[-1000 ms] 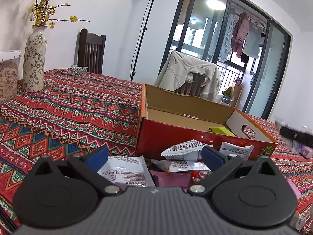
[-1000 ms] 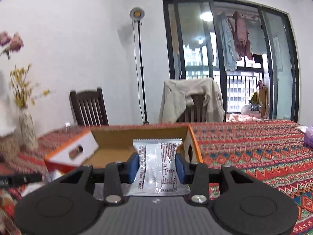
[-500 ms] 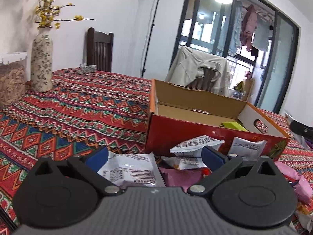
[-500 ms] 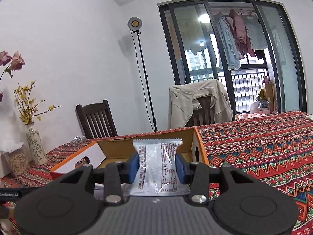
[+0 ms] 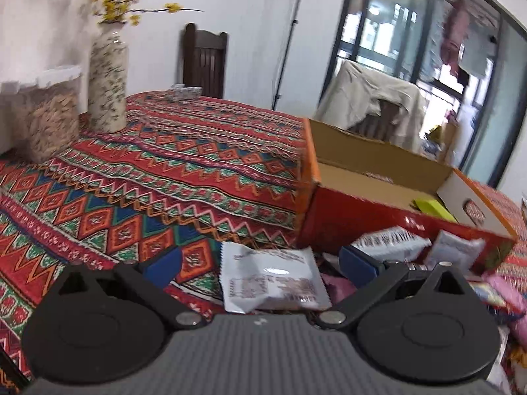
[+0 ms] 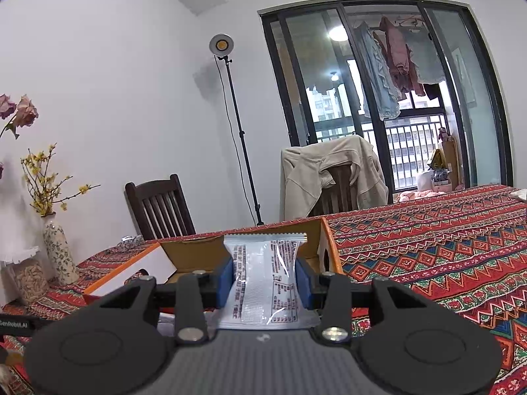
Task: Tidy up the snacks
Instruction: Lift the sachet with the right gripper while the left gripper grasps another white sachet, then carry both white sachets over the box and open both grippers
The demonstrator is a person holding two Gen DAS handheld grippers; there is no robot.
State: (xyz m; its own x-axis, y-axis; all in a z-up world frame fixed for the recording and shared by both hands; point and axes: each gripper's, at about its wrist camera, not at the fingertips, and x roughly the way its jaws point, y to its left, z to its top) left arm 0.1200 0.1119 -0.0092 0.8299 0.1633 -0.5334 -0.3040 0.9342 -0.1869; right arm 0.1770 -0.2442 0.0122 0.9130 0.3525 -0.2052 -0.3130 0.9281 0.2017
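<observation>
My right gripper [image 6: 265, 275] is shut on a white snack packet [image 6: 265, 283], held upright in front of the open cardboard box [image 6: 194, 256]. My left gripper [image 5: 260, 263] is open above a white snack packet [image 5: 270, 279] lying on the patterned cloth. More packets [image 5: 388, 240] are piled against the red front wall of the box [image 5: 362, 227]. A green packet [image 5: 431, 205] lies inside the box at its right end. Pink packets [image 5: 507, 299] lie at the right edge of the left wrist view.
A patterned red tablecloth [image 5: 148, 177] covers the table. At the left stand a flowered vase [image 5: 108, 82] and a jar of nuts [image 5: 49, 112]. Behind the table are a dark wooden chair [image 6: 158, 207], a chair with a beige jacket [image 6: 332, 174] and a lamp stand [image 6: 237, 115].
The left wrist view has swung left and tilted down, so the box sits further right. The right gripper has tipped up slightly, still holding its packet.
</observation>
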